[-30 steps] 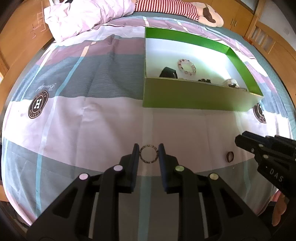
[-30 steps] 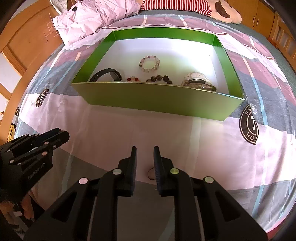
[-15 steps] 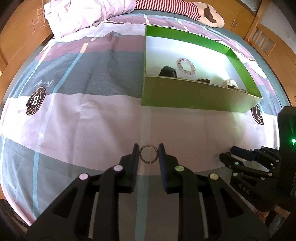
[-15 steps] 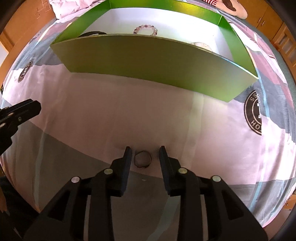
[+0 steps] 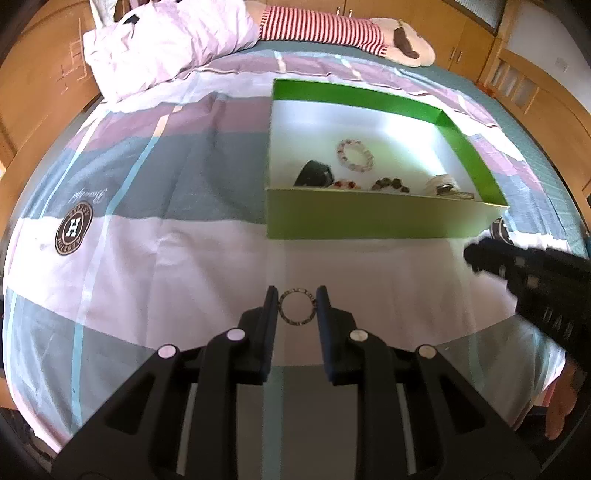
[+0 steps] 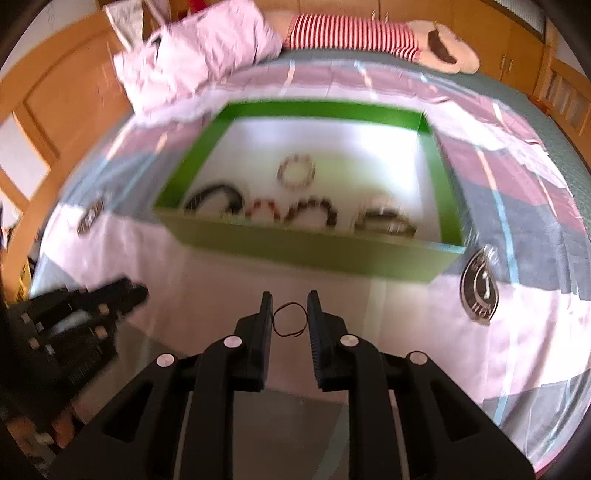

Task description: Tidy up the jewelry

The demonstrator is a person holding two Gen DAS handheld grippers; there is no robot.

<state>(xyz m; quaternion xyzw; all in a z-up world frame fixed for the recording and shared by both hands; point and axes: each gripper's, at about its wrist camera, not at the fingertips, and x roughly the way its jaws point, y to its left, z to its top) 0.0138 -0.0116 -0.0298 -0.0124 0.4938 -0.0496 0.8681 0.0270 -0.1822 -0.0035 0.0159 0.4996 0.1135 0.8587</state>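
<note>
My left gripper (image 5: 296, 295) is shut on a thin dark beaded ring bracelet (image 5: 297, 306), held above the bedsheet in front of the green box (image 5: 369, 221). My right gripper (image 6: 290, 302) is shut on a thin dark cord bracelet (image 6: 290, 320), lifted off the sheet and facing the green box (image 6: 314, 254). The box holds several pieces: a pale bead bracelet (image 5: 354, 155), a black band (image 5: 314, 175), dark beads (image 5: 391, 183) and a watch (image 5: 445, 184). The right gripper also shows at the right of the left wrist view (image 5: 476, 258).
The bed is covered by a pink, grey and white sheet (image 5: 147, 258) with round logos. A crumpled pink duvet (image 5: 166, 40) and a striped plush toy (image 5: 332, 33) lie at the far end. Wooden cabinets surround the bed.
My right gripper closed on the cord bracelet and lifted it up and back from the sheet. My left gripper kept its hold and rose slightly.
</note>
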